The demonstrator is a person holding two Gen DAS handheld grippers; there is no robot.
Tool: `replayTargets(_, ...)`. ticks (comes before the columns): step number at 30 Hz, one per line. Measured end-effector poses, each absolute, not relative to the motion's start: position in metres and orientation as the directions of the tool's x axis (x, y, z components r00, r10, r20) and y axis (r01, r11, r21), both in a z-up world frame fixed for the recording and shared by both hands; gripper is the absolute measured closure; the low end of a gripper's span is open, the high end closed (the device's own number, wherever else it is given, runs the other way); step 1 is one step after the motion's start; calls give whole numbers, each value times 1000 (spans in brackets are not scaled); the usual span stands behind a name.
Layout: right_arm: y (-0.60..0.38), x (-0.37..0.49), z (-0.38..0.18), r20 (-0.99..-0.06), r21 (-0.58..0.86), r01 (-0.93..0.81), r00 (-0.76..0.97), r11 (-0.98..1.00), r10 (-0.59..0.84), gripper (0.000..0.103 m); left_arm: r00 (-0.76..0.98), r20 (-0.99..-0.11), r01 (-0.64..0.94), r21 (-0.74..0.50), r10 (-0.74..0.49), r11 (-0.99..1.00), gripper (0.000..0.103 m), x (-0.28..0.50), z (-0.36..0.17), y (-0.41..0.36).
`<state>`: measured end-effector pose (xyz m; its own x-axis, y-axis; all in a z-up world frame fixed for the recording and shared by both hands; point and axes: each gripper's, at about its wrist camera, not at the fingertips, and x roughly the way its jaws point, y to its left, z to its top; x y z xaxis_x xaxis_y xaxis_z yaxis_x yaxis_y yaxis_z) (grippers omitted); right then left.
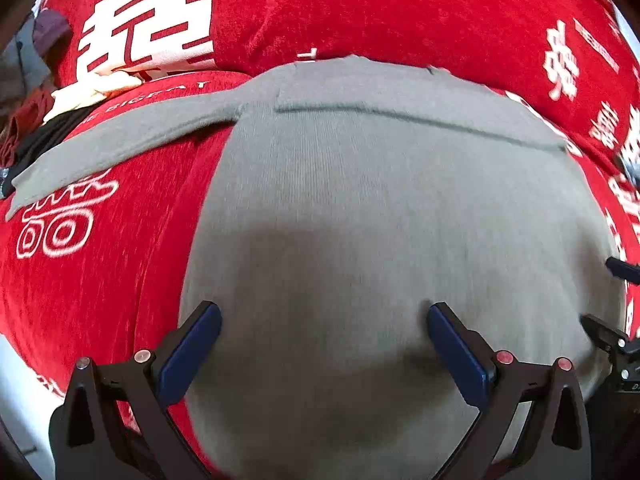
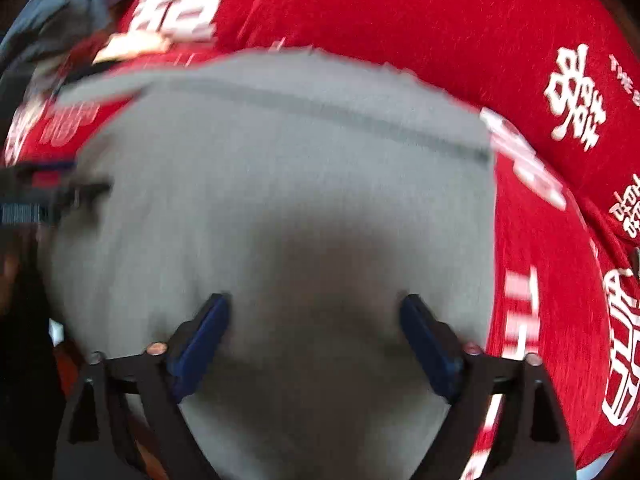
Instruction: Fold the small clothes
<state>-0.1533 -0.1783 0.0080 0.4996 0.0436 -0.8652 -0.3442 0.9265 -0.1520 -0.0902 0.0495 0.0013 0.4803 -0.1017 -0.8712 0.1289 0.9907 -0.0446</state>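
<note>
A grey knit garment (image 1: 360, 200) lies flat on a red cloth with white characters (image 1: 100, 272). One sleeve stretches out to the left (image 1: 120, 140), and a folded band runs across its far part. My left gripper (image 1: 324, 320) is open and empty, just above the garment's near part. My right gripper (image 2: 314, 312) is open and empty too, over the same grey garment (image 2: 280, 168). The right gripper's fingers show at the right edge of the left wrist view (image 1: 604, 332). The left gripper shows at the left edge of the right wrist view (image 2: 44, 192). The right view is blurred.
A pile of other clothes, cream (image 1: 100, 88), dark red and black, lies at the far left on the red cloth. A red cushion or raised fold with white print (image 1: 400, 12) runs along the far side. A pale surface shows at the lower left edge (image 1: 16, 380).
</note>
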Motion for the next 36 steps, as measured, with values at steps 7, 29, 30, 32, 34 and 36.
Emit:
replayTargets(7,-179,-183,14,-905,-238,-451,426,860,-27,6,411,-909,202,24,-62,979,0,-107,6,63)
replayTargets(29,-179,-173,36,-879,-175,-475,470,863,81,2,503,-855,43,-119,-124,992,0,-85,21,117)
replayTargets(30,-177,-166,44,-868,-159,-449,488,880,92,2,514,-849,-43,-166,-121,985,0,-74,21,140)
replayTargets(32,-171,-152,53,-851,-142,-416,515,898,104,2,549,-830,-245,-275,-101,930,0,-53,18,191)
replayTargets(34,-160,-139,54,-847,-136,-404,521,905,106,2,596,-798,-424,-402,-83,812,0,-40,11,248)
replayTargets(36,-150,-129,57,-848,-134,-402,520,906,105,2,648,-755,-485,-508,-97,712,0,-37,6,284)
